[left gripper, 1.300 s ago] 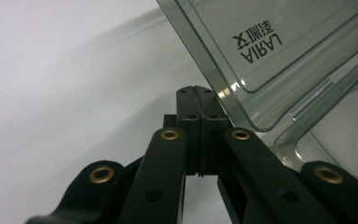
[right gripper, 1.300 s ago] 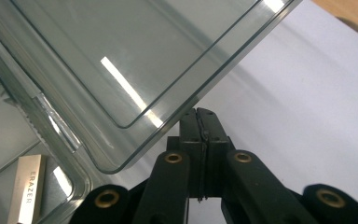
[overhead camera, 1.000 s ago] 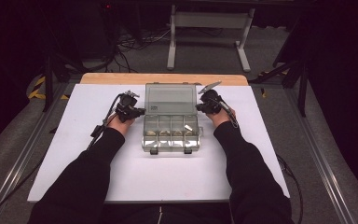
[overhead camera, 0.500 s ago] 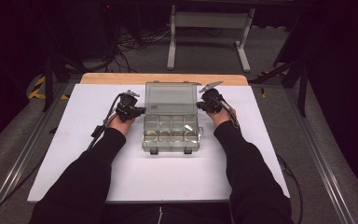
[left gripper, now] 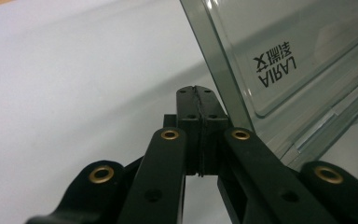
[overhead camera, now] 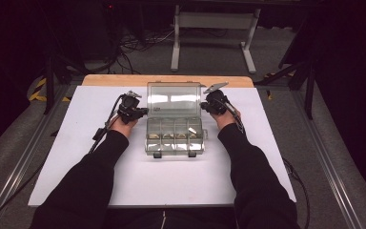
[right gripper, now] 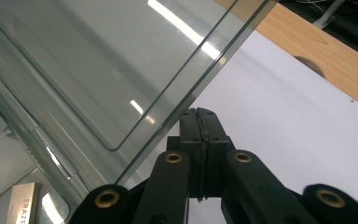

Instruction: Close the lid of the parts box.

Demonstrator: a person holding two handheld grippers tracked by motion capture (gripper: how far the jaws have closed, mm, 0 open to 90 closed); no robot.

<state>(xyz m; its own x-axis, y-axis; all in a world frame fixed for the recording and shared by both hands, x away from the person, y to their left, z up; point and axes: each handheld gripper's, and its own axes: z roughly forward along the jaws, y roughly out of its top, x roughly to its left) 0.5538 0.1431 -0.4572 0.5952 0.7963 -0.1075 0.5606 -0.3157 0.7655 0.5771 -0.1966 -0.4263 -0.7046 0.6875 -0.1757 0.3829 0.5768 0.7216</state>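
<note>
A clear plastic compartment box [overhead camera: 175, 136] stands in the middle of the white table, its lid [overhead camera: 174, 99] raised toward the far side. Small items lie in its compartments. My left gripper [overhead camera: 143, 112] rests at the box's left side by the lid's edge, jaws shut with nothing between them. In the left gripper view the shut gripper [left gripper: 196, 89] sits beside the lid [left gripper: 284, 60], which bears printed lettering. My right gripper [overhead camera: 205, 106] is at the lid's right edge, also shut. In the right gripper view the gripper [right gripper: 198, 113] sits just under the lid's edge [right gripper: 121, 70].
The white table top [overhead camera: 171, 181] has a wooden strip [overhead camera: 167, 80] along its far edge. A metal stand [overhead camera: 212, 28] and cables sit on the floor beyond. Cables trail from both grippers along the forearms. A small labelled block [right gripper: 22, 203] lies in a compartment.
</note>
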